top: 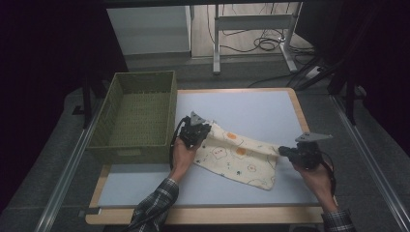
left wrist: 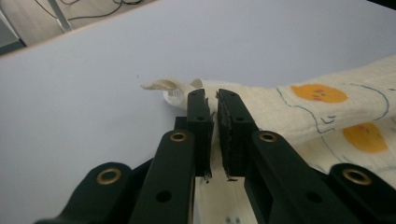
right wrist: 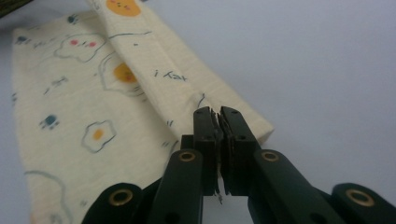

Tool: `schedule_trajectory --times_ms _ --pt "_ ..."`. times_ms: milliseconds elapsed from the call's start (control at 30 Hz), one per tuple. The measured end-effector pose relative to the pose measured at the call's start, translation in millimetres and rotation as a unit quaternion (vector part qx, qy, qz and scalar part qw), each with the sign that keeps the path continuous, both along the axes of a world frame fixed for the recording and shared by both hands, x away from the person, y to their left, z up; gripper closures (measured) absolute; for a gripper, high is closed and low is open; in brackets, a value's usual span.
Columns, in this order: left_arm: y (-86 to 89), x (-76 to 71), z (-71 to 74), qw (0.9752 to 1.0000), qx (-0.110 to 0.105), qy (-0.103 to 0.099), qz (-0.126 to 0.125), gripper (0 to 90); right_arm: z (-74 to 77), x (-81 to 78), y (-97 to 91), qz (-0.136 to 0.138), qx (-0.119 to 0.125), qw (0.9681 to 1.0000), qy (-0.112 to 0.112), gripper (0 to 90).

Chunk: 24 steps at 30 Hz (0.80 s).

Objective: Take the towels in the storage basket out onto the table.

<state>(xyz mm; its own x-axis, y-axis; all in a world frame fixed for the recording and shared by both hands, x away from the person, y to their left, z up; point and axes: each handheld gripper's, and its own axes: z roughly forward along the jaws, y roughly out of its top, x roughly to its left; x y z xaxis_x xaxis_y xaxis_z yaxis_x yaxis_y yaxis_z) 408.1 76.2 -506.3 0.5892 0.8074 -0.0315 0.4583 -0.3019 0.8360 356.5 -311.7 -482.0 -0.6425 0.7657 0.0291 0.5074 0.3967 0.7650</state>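
Cream cloth [top: 240,154] with little orange and egg pictures lies in the middle of the frame in the high view, on the pale blue worktop [top: 251,108]. It is folded over along its upper edge, so one long flap lies on top of the rest.

At the cloth's upper left end, the left hand-held gripper [top: 199,129] has its jaws pinched nearly shut on the cloth. In the left gripper view the left hand-held gripper [left wrist: 215,100] shows a thin gap between its black jaws, and the cloth's bunched corner [left wrist: 170,87] pokes out just past them.

On the right side of the frame in the high view, the right hand-held gripper [top: 284,151] nips the other end of the folded flap. In the right gripper view the right hand-held gripper [right wrist: 219,114] has its jaws pressed together on the cloth's folded edge.

A green woven basket [top: 112,111] sits on the left of the frame in the high view, just beside the left hand-held gripper. A checked sleeve [top: 154,205] comes in from the bottom edge.
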Motion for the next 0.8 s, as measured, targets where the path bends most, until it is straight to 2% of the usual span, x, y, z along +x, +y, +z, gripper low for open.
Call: schedule_trajectory --times_ms 100,267,367,400,500,533,567,600,667,733,800 --pt "2.3 -6.9 -3.6 1.0000 0.005 0.001 -0.001 83.5 -2.7 -7.6 2.9 0.007 -0.001 1.0000 0.003 85.4" --pt "8.5 -29.4 -9.2 1.0000 0.007 0.002 0.000 83.4 -7.2 -29.4 6.0 0.024 0.004 0.9997 0.006 85.2" --pt "9.7 -36.7 -11.2 0.9999 0.010 0.005 0.001 83.2 -9.4 -35.2 6.8 0.027 0.005 0.9996 0.010 85.2" --pt "10.4 -43.8 -13.5 0.9998 0.019 0.008 0.002 82.9 -12.4 -40.4 8.2 0.034 0.010 0.9992 0.018 85.1" --pt "12.4 -50.3 -16.0 0.9995 0.028 0.010 0.007 82.2 -16.1 -46.1 11.4 0.040 0.009 0.9989 0.021 85.0" --pt "14.2 -54.3 -19.9 0.9990 0.039 0.021 0.010 81.0 -21.7 -49.9 14.2 0.045 0.005 0.9987 0.025 84.8" --pt "14.2 -54.3 -19.9 0.9990 0.039 0.021 0.010 79.7 -21.7 -49.9 14.2 0.045 0.005 0.9987 0.025 84.8" --pt "15.2 -55.4 -23.1 0.9986 0.042 0.031 0.011 76.1 -28.6 -51.3 16.0 0.046 0.000 0.9984 0.034 83.7" --pt "16.8 -56.8 -26.2 0.9978 0.046 0.046 0.011 73.2 -31.3 -51.7 16.4 0.046 -0.003 0.9982 0.038 82.4" --pt "18.8 -61.2 -25.3 0.9979 0.040 0.050 0.013 67.5 -32.5 -53.8 14.1 0.044 0.000 0.9983 0.038 78.2" --pt "19.4 -62.7 -23.8 0.9980 0.037 0.050 0.012 66.9 -31.0 -55.0 13.1 0.043 0.003 0.9983 0.038 77.5"
